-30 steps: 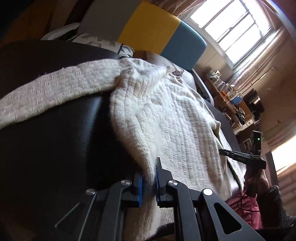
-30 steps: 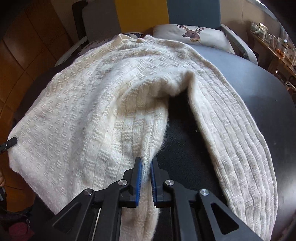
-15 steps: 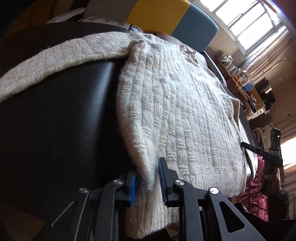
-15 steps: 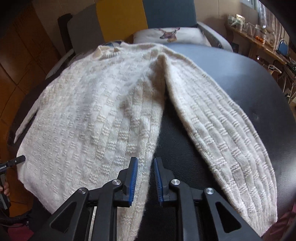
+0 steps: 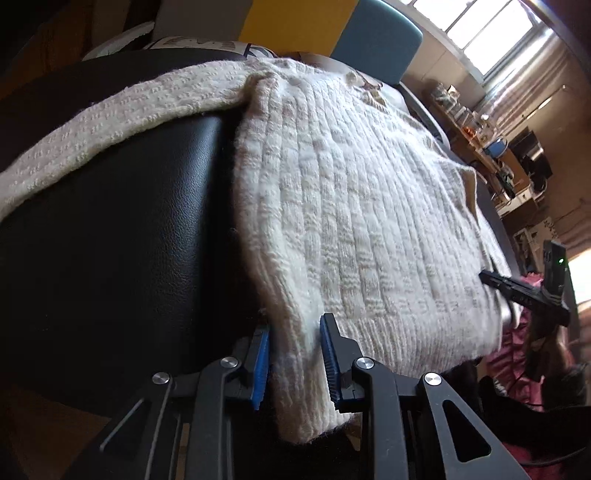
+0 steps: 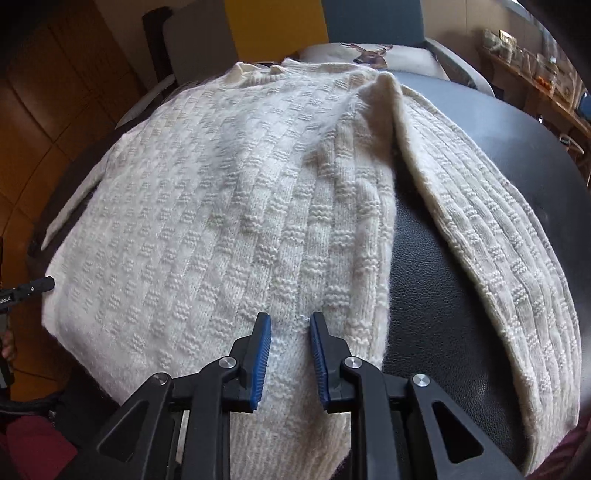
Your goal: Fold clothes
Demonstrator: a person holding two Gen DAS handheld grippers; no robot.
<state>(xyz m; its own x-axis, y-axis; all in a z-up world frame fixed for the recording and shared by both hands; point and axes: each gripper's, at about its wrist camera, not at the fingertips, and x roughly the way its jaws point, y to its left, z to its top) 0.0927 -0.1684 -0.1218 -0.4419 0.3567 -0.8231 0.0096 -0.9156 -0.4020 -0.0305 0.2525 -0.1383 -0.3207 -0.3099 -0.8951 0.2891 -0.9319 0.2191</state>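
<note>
Cream cable-knit sweater lies spread flat on a black leather-textured bench, sleeves angled out to both sides. Left gripper: jaws apart, sweater's side edge between the blue ribbed pads, not pinched. Right gripper: jaws opening, over the hem, knit beneath, nothing clamped. Only the left view shows the window and the far cluttered shelf; only the right view shows the deer-print cushion clearly.
</note>
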